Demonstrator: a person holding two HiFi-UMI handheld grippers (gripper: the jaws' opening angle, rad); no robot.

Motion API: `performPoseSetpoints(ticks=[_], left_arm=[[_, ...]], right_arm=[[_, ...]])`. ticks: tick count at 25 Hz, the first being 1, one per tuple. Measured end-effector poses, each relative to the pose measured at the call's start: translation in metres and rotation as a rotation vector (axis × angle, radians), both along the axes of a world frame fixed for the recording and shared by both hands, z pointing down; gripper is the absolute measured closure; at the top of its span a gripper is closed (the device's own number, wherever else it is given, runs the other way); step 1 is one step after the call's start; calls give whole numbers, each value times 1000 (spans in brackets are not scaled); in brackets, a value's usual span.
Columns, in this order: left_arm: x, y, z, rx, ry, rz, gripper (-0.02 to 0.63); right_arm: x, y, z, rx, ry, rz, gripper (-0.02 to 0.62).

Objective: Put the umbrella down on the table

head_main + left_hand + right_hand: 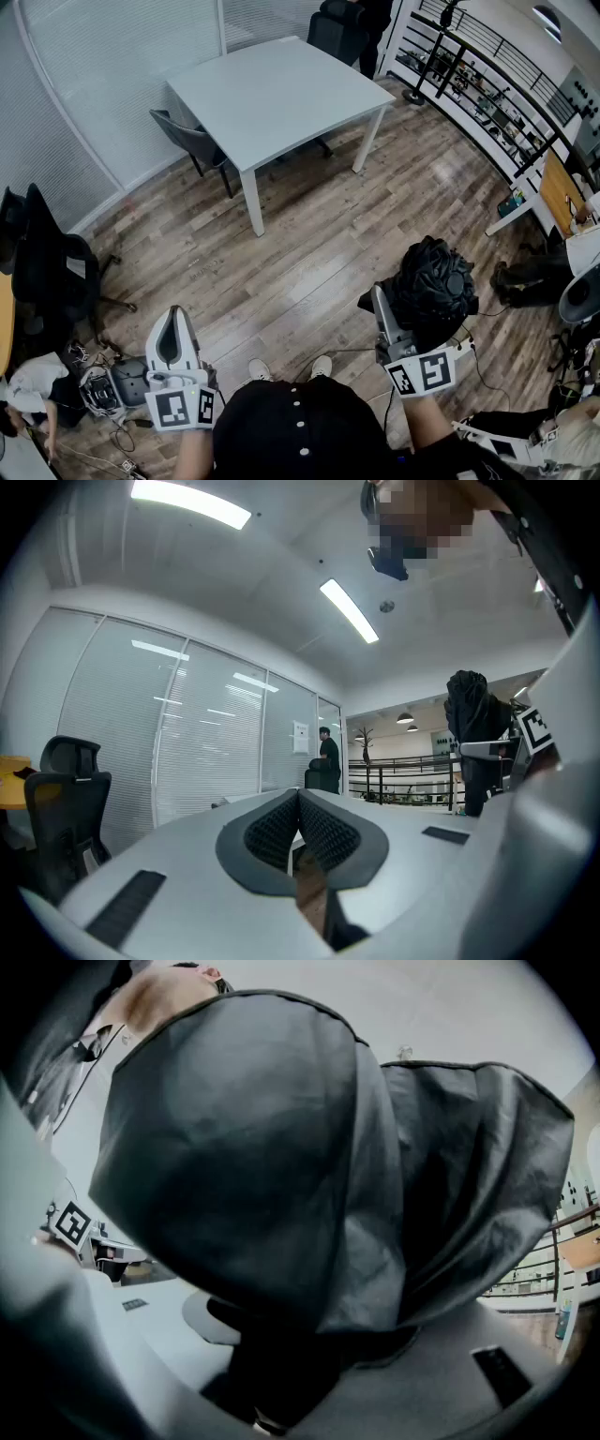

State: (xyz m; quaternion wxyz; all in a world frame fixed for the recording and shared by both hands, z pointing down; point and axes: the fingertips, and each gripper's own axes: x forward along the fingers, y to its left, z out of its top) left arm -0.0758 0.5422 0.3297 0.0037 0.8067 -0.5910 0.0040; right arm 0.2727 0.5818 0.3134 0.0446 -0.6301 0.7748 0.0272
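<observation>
We see right gripper [392, 314] jaws clamped on the bunched black umbrella [433, 279] at 4 o'clock, well apart from the white tabletop [281, 89] at 12. Left gripper [173, 326] jaws are closed and empty at 8 o'clock.

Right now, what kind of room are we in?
Probably an office or lab meeting area: a white table on a wood floor, a black office chair, and glass partitions with blinds.
</observation>
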Motion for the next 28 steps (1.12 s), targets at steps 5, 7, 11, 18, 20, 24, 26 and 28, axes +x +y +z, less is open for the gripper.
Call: performPoseSetpoints(ticks=[5, 7, 11, 18, 20, 24, 26, 28], left_arm=[[0, 1, -2, 3, -1, -2, 592], [-5, 0, -1, 6, 2, -3, 592], [-17, -5, -2, 10, 11, 4, 592], [-59, -18, 5, 15, 15, 31, 592], [-68, -21, 7, 16, 15, 38, 592], [-85, -26, 7, 14, 24, 36, 592], [-89, -24, 7, 18, 22, 29, 592], [-94, -26, 7, 23, 22, 15, 592]], right_arm=[[-4, -1, -2, 0, 1, -12, 334], [-9, -1, -2, -1, -2, -10, 334], [-20, -2, -8, 16, -25, -1, 334], [-53, -4, -10, 59, -120, 14, 334], [-61, -3, -11, 66, -123, 20, 334], [-81, -8, -7, 52, -146, -1, 334], [-88, -11, -6, 46, -144, -18, 334], [-93, -19, -6, 46, -138, -31, 334]])
